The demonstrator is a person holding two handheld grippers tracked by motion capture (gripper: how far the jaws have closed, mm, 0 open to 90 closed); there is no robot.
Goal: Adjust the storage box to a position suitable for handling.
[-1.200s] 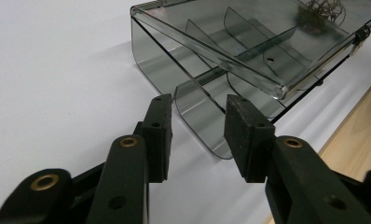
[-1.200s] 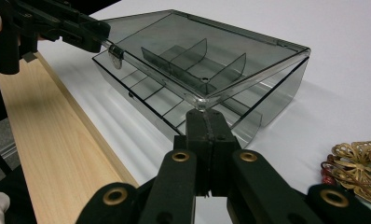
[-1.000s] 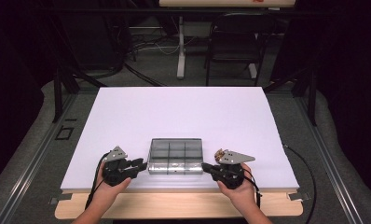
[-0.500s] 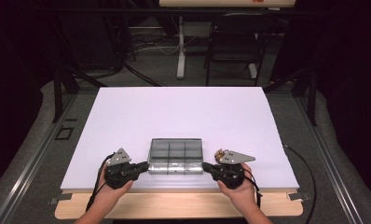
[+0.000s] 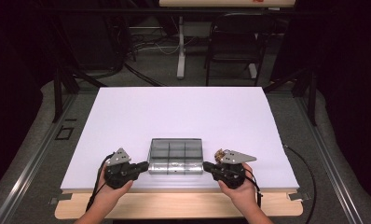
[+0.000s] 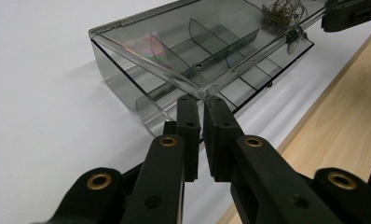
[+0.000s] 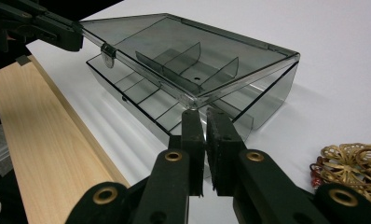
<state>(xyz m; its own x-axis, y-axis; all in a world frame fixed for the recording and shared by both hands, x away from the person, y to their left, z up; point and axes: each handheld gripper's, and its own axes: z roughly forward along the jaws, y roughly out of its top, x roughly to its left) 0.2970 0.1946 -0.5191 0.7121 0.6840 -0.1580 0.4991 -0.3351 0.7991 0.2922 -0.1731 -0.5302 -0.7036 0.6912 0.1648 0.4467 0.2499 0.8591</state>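
Note:
A smoky clear compartment box (image 5: 175,156) sits near the front edge of the white table (image 5: 183,112). Its lid (image 6: 197,32) (image 7: 183,37) is tilted up off the base, and the dividers inside show through it. My left gripper (image 5: 146,166) (image 6: 202,100) is shut on the lid's front left corner. My right gripper (image 5: 205,165) (image 7: 203,112) pinches the front right corner; its jaws have just been opening a little, with the corner still between the pads. A gold filigree ornament with red beads (image 7: 353,168) (image 5: 219,154) lies beside the right gripper.
A pale wooden strip (image 5: 174,205) runs along the table's front edge under both hands. Beyond the table's far edge stand a dark chair (image 5: 235,42) and a stand with cables on the floor (image 5: 180,51).
My left hand has edged slightly toward the table's front edge beside the box. The box and my right hand have kept their places.

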